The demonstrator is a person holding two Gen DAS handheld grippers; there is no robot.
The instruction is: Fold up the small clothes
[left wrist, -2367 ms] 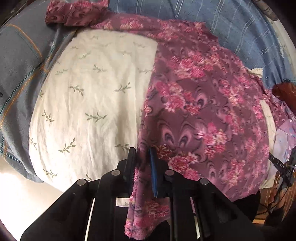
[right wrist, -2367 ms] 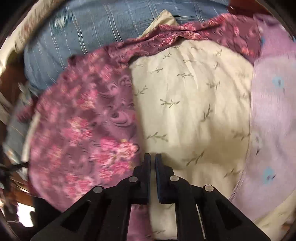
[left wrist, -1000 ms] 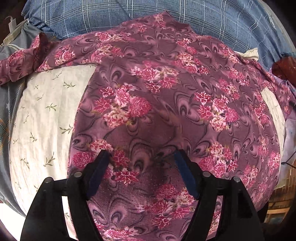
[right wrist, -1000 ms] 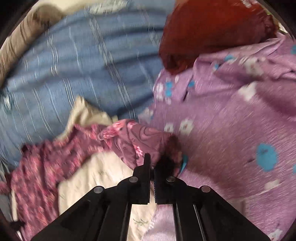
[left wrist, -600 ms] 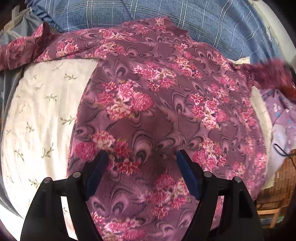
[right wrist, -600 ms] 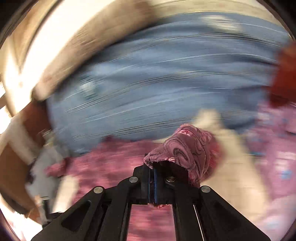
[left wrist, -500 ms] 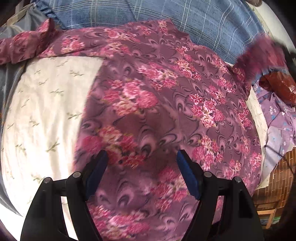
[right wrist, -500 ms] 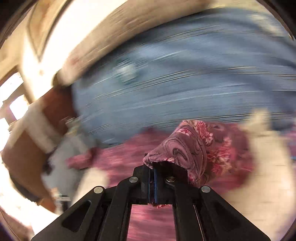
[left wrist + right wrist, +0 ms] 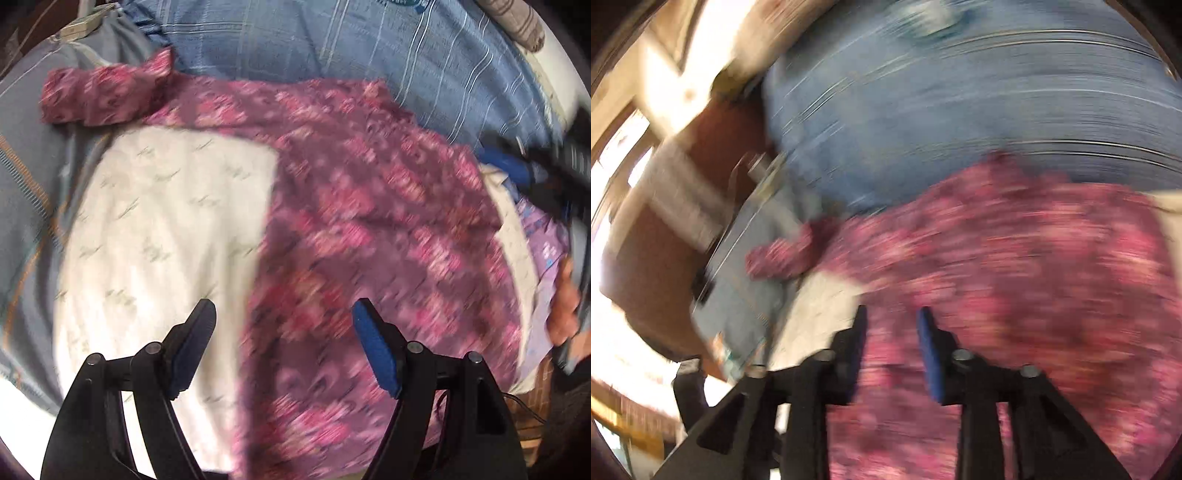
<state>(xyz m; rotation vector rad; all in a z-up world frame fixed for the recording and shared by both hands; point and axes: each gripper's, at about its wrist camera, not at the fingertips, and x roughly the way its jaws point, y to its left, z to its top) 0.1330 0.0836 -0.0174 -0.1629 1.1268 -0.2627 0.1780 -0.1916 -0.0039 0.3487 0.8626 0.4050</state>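
Blur smears both views, the right wrist one worst. One purple floral garment (image 9: 369, 229) lies spread on a cream sheet with a small leaf print (image 9: 162, 236), with a blue striped bedcover (image 9: 332, 44) behind them on the bed; one sleeve of the garment (image 9: 99, 96) reaches out to the far left onto grey-blue cloth.

Only the left wrist view shows the other tool: the right gripper (image 9: 535, 173) comes in at the right edge with a blue pad showing, and a person's hand (image 9: 565, 299) sits below it beside a lilac printed cloth (image 9: 546, 240). That view also shows most of the cream sheet. The right wrist view alone shows brown wooden furniture (image 9: 646, 258) and bright light at the left, beyond the bed's edge.

Two grippers are in play. The left gripper (image 9: 282, 325) hangs over the seam between cream sheet and garment, its fingers spread wide with nothing between them. In its own view the right gripper (image 9: 892, 332) is above the garment (image 9: 1015, 277), its fingers part-way apart and opening, holding nothing; the floral cloth lies below the gap, not pinched.
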